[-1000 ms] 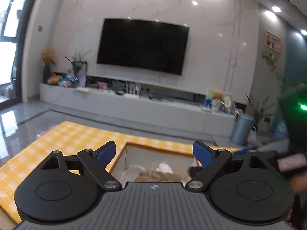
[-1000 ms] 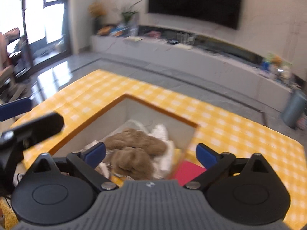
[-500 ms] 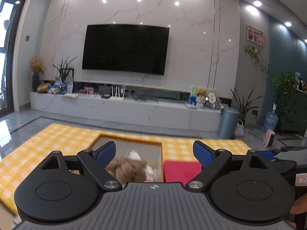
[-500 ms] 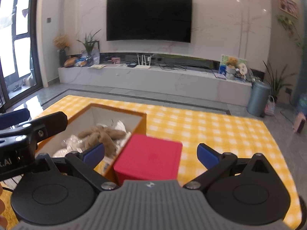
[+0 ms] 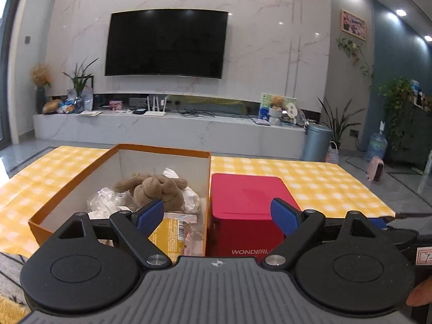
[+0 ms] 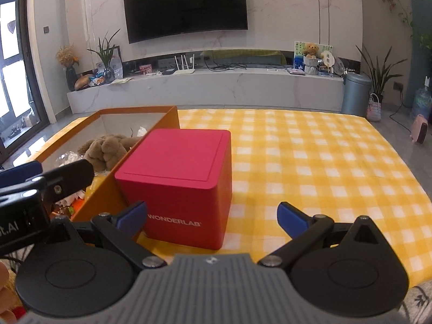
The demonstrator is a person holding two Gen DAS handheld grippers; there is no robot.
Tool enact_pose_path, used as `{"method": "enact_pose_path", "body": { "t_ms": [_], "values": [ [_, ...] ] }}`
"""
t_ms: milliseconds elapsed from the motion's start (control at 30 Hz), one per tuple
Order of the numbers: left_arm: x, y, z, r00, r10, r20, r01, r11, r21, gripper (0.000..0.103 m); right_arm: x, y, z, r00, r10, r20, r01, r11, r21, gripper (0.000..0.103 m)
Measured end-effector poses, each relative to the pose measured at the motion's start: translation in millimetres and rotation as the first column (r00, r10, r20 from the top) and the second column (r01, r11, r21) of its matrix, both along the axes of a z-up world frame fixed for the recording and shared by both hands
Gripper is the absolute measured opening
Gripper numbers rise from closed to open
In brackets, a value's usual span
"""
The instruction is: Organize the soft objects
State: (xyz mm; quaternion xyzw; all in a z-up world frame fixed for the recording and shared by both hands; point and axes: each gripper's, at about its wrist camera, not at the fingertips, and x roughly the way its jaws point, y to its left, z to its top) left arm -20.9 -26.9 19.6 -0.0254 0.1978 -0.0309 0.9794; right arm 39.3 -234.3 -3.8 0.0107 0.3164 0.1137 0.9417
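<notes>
Two grippers are in view, and I find both with jaws spread wide and nothing between them. My left gripper (image 5: 217,213) hangs above the near ends of the orange box (image 5: 75,186) and the red box (image 5: 243,202), touching neither. My right gripper (image 6: 212,214) hangs just before the red box (image 6: 183,162), blue pads either side of its near right corner, clear of it.

I read "WONDERLAB" in white on the red box's near face. A yellow packet (image 5: 168,232) in the orange box carries small print and a barcode, too small for me to read. The left gripper's body, seen from the right wrist, shows the fragment "t.AI".

I note the brown plush toy (image 5: 155,189) lying inside the orange box, toward its far end, on crumpled clear and white wrapping (image 5: 108,202). The orange box stands at the near left of the yellow checked table (image 6: 310,162), with the red box touching its right wall.
</notes>
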Motion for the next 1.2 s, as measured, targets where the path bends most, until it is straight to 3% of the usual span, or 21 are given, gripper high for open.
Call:
{"method": "enact_pose_path", "body": {
  "t_ms": [100,600,800,1200],
  "values": [
    [-1.1,-5.6,-4.1,1.0,0.007,0.003,-0.007,0.999,0.038,0.103,-0.6,0.4,-3.7,1.0,-0.006,0.007,0.006,0.999,-0.034,0.1],
    [-2.4,-9.3,-9.3,0.999,0.034,-0.003,-0.034,0.997,0.075,0.103,0.3,0.0,-7.6,1.0,-0.013,-0.012,0.013,0.999,-0.039,0.1],
    [1.3,-5.5,-7.6,0.998,0.041,-0.053,-0.039,0.998,0.04,0.103,1.1,0.1,-7.9,1.0,-0.017,-0.013,0.016,0.999,-0.041,0.1],
    [3.1,-7.6,-6.1,0.995,0.08,-0.064,-0.075,0.995,0.068,0.103,0.8,0.4,-7.4,1.0,-0.013,-0.015,0.013,0.999,-0.041,0.1]
  ]
}}
